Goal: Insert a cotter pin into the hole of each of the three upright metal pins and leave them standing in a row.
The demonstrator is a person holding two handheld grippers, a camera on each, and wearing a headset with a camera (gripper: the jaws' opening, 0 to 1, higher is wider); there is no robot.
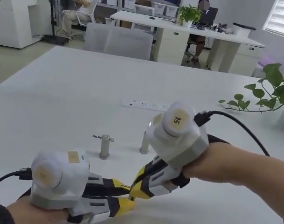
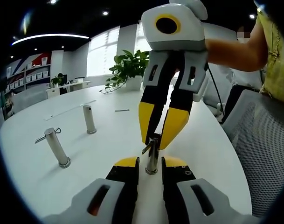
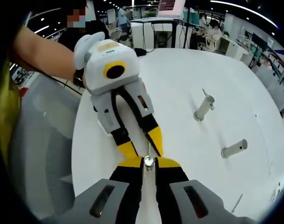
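Note:
Three upright metal pins stand on the white table (image 1: 62, 93). My left gripper (image 2: 150, 164) is shut on the lower part of the nearest pin (image 2: 152, 158). My right gripper (image 2: 155, 140) comes down from above, shut on a cotter pin (image 2: 145, 149) at that pin's top. In the right gripper view its jaws (image 3: 149, 163) hold the same pin top (image 3: 148, 161). The second pin (image 1: 104, 147) carries a cotter pin (image 1: 102, 137) through its top. The third pin (image 1: 144, 143) stands bare. In the head view the left gripper (image 1: 125, 195) and right gripper (image 1: 134, 189) meet low in the middle and hide the held pin.
A white power strip (image 1: 144, 105) lies beyond the pins. A loose cotter pin (image 2: 121, 110) rests on the table past them. A potted plant (image 1: 272, 88) stands at the right edge. Chairs and desks lie beyond the table's far edge.

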